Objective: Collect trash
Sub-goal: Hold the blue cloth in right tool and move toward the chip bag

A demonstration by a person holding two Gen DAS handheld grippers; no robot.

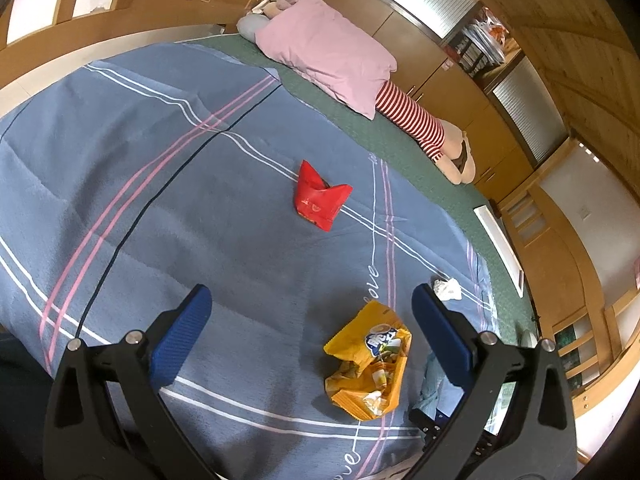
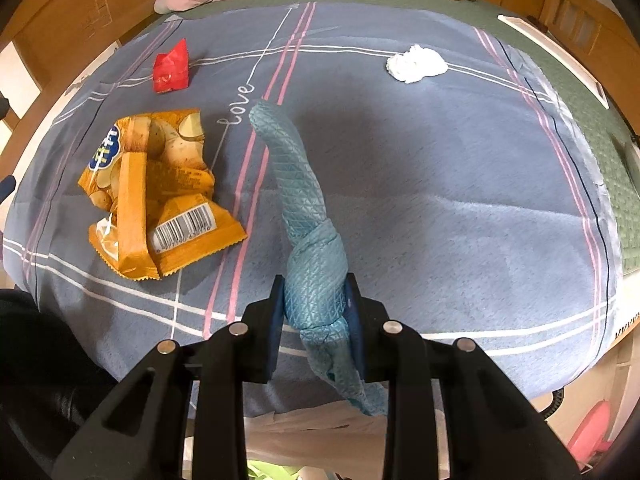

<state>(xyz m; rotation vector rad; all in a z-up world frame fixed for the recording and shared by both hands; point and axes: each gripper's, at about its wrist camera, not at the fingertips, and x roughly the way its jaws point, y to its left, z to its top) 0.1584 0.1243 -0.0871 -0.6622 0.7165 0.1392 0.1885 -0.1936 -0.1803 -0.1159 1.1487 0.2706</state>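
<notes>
Trash lies scattered on the bed's blue blanket. Left to right in the right wrist view: red wrapper far back, orange chip bag crumpled nearer the edge, twisted blue cloth in the middle, white tissue wad far right, well apart from the rest. Right gripper has its jaws clamped on the knotted part of the blue cloth; the long end sticks out over the blanket, the short end hangs down behind. Left gripper hovers with jaws wide apart, nothing between the pads; the chip bag sits just inside its right finger, the red wrapper beyond, the tissue partly hidden behind that finger. Progress, judged: one item in hand, not yet dropped anywhere; chip bag, red wrapper and tissue all left to collect, so early. Hard to tell: white and green stuff at the bottom edge of the right view may be a bag or bin, cut off by the gripper body. Pink pillow and striped doll at the head of the bed, probably not trash.
</notes>
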